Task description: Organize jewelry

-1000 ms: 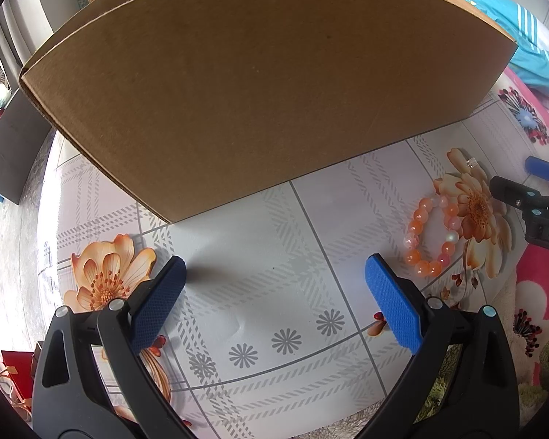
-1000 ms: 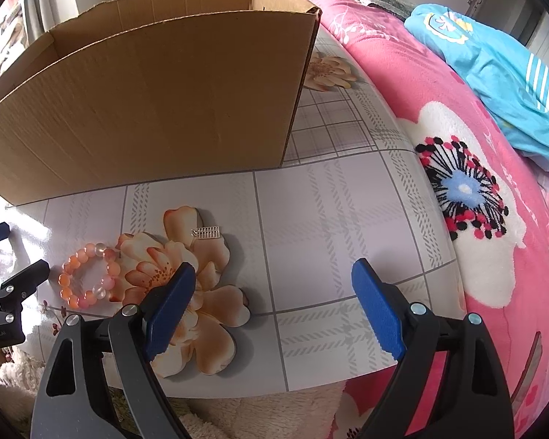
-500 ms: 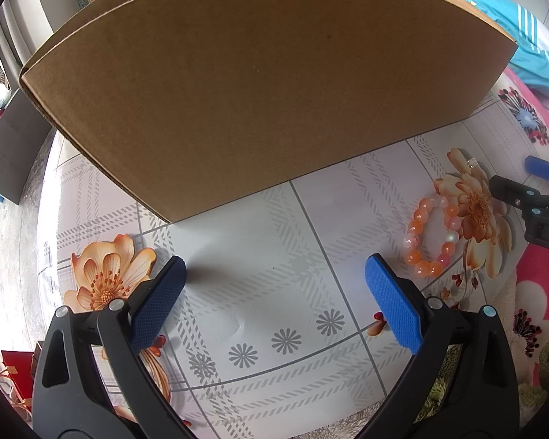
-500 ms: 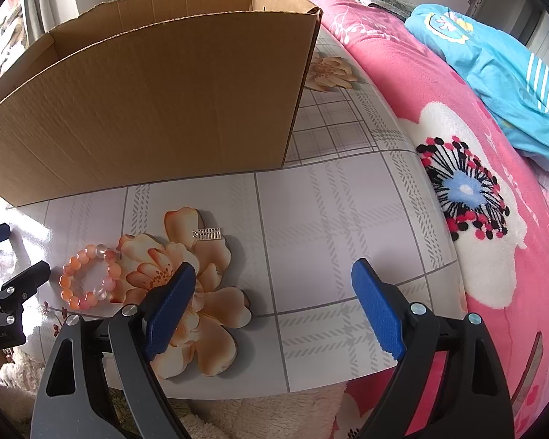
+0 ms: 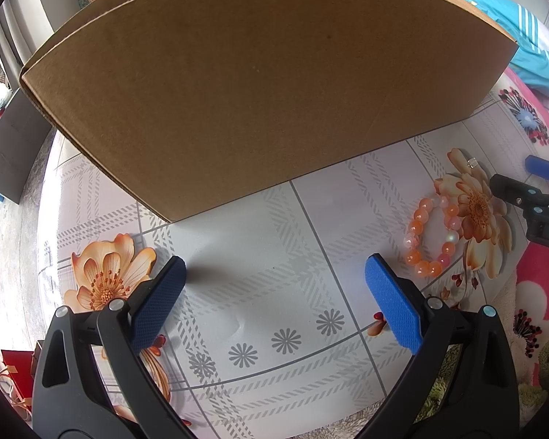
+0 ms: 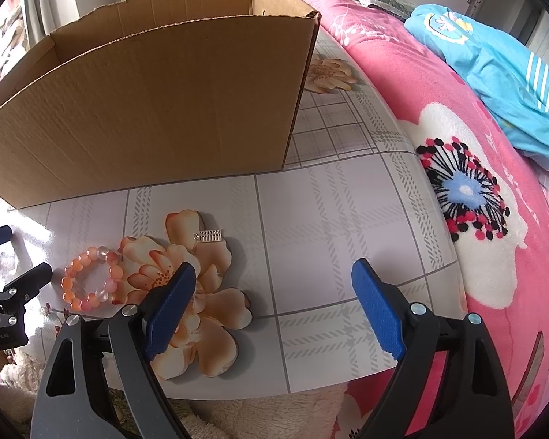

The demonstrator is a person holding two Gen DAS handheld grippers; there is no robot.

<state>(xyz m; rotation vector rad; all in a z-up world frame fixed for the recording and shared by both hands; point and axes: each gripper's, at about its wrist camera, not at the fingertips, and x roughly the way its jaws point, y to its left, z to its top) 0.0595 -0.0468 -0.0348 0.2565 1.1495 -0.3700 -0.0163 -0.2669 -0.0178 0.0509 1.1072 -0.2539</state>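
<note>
Bead bracelet [image 5: 432, 236] on the mat between both grippers, outside their wide-open, empty jaws.

Little can be read; in the left wrist view the letters "DA", cut off by the picture's edge, stand in white on the black body of the right gripper [image 5: 543, 177]; in the right wrist view a small white line on the left gripper [image 6: 9, 252] is too blurred to read.
</note>
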